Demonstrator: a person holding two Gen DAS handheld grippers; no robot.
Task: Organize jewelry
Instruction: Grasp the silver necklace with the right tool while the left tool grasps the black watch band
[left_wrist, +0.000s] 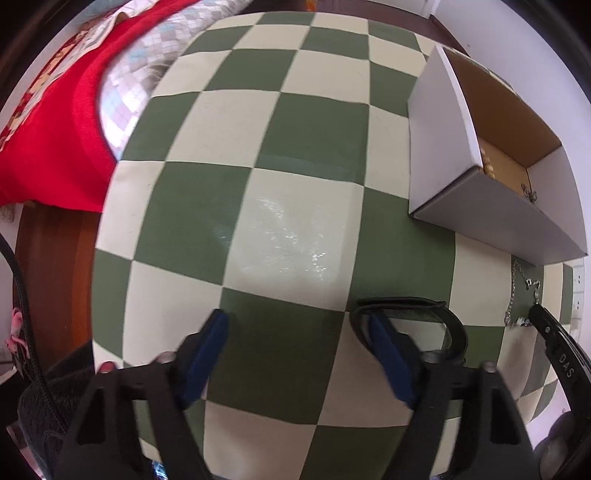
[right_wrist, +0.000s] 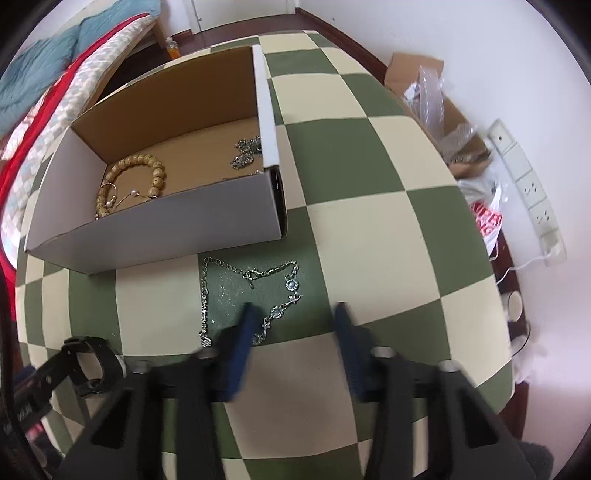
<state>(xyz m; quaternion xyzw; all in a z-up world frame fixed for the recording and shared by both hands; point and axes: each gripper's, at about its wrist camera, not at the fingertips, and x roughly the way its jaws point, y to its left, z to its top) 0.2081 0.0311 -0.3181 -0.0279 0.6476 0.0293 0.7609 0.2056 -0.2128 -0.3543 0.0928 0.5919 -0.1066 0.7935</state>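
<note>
A silver chain necklace (right_wrist: 255, 291) lies on the checkered table just in front of an open cardboard box (right_wrist: 166, 221). Inside the box are a wooden bead bracelet (right_wrist: 147, 173), a thin gold piece with pearls (right_wrist: 118, 197) and a silver chain piece (right_wrist: 245, 151). My right gripper (right_wrist: 295, 325) is open and empty, its left fingertip over the necklace's near part. My left gripper (left_wrist: 295, 332) is open and empty over the table; a black watch strap (left_wrist: 417, 317) lies around its right finger. The box (left_wrist: 480, 206) and necklace (left_wrist: 524, 295) show at the right of the left wrist view.
The checkered green and cream table (left_wrist: 280, 129) has a bed with a red cloth (left_wrist: 55, 122) beyond its left edge. A box of plastic wrap (right_wrist: 439, 107), a bag (right_wrist: 487, 218) and a power strip (right_wrist: 528, 192) lie on the floor to the right.
</note>
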